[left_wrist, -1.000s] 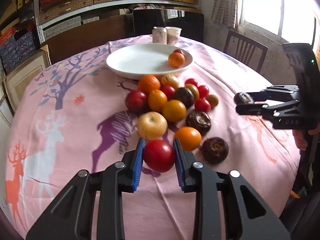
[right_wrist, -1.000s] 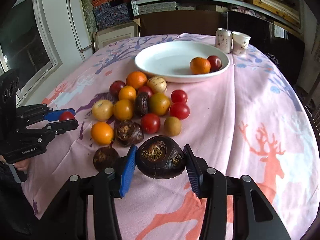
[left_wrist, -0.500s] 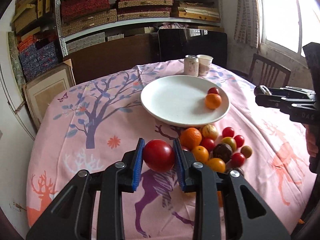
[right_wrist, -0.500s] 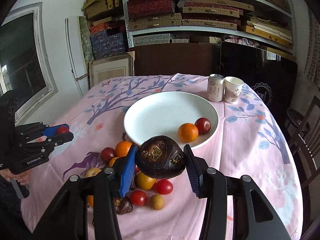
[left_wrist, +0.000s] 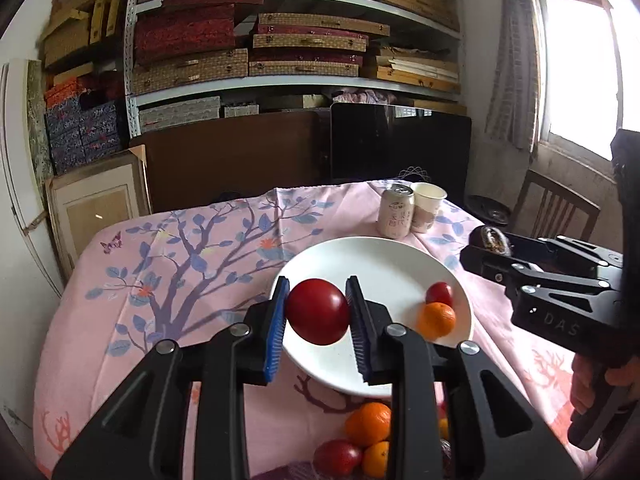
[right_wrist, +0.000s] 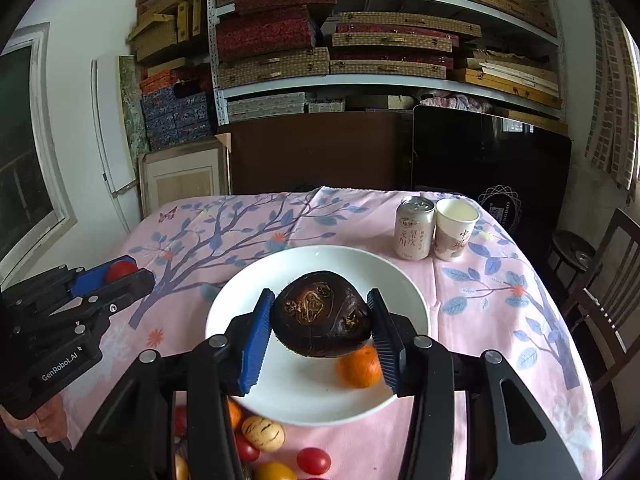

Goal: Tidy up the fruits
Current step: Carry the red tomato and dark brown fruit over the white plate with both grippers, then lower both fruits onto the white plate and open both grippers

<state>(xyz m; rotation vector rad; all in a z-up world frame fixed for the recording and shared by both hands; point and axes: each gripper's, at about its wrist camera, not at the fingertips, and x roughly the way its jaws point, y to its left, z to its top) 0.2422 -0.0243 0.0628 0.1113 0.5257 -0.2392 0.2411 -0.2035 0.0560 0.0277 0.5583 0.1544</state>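
Observation:
My left gripper [left_wrist: 318, 312] is shut on a red tomato [left_wrist: 318, 311] and holds it above the near left part of the white plate [left_wrist: 376, 256]. An orange [left_wrist: 437, 321] and a small red fruit [left_wrist: 439, 293] lie in the plate. My right gripper [right_wrist: 320, 316] is shut on a dark brown fruit [right_wrist: 320, 314] above the white plate [right_wrist: 256, 296]; an orange [right_wrist: 359, 366] lies in it under the fruit. Each gripper shows in the other's view, the right one [left_wrist: 486, 246] and the left one [right_wrist: 120, 274].
A pile of oranges, tomatoes and other fruits [left_wrist: 366, 432] lies on the pink tablecloth in front of the plate, also in the right wrist view [right_wrist: 264, 434]. A can [right_wrist: 414, 232] and a paper cup [right_wrist: 454, 234] stand behind the plate. A chair [left_wrist: 554, 208] stands at right.
Both grippers have lifted their fruits from the pile and moved forward over the table, to above the white plate.

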